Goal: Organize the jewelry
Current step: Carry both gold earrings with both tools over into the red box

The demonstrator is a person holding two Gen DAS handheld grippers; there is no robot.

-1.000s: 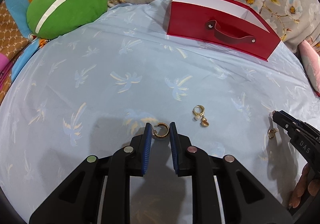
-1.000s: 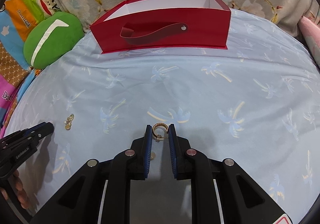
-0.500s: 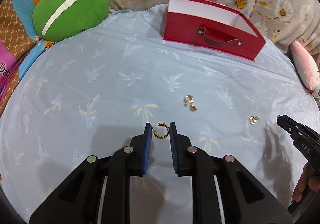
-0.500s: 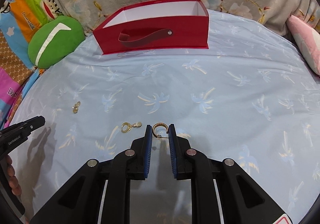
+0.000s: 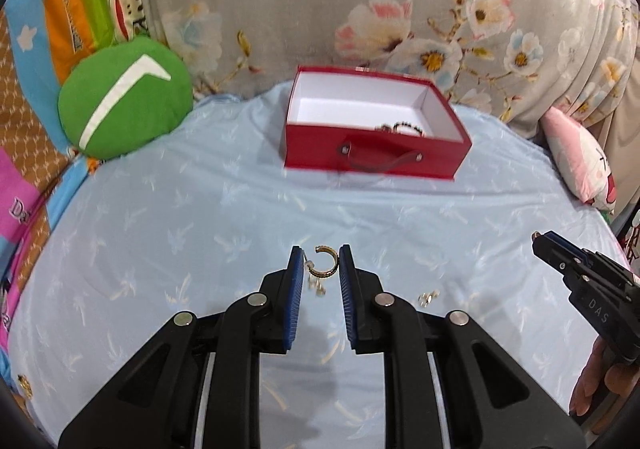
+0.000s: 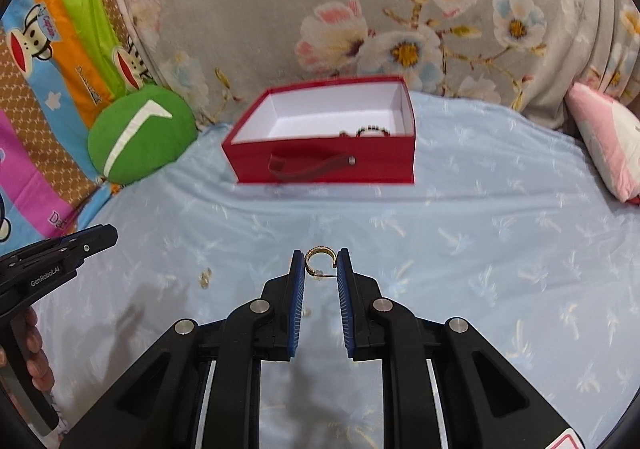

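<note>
While both hold hoops | right gripper (image 5: pixel 538 239) "DAS" | left gripper (image 6: pixel 108 235) "GenRobot.AI"

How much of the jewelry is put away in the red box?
Done: a dark beaded bracelet already lies in the red box. In hand: the left gripper and right gripper each pinch a gold hoop earring. Left: two small gold pieces lie on the blue sheet.

Home bedroom: bedsheet (image 5: pixel 240 209), cushions (image 5: pixel 124 97).

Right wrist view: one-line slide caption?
Right gripper holds a gold hoop earring above the blue sheet, facing the open red box.
</note>
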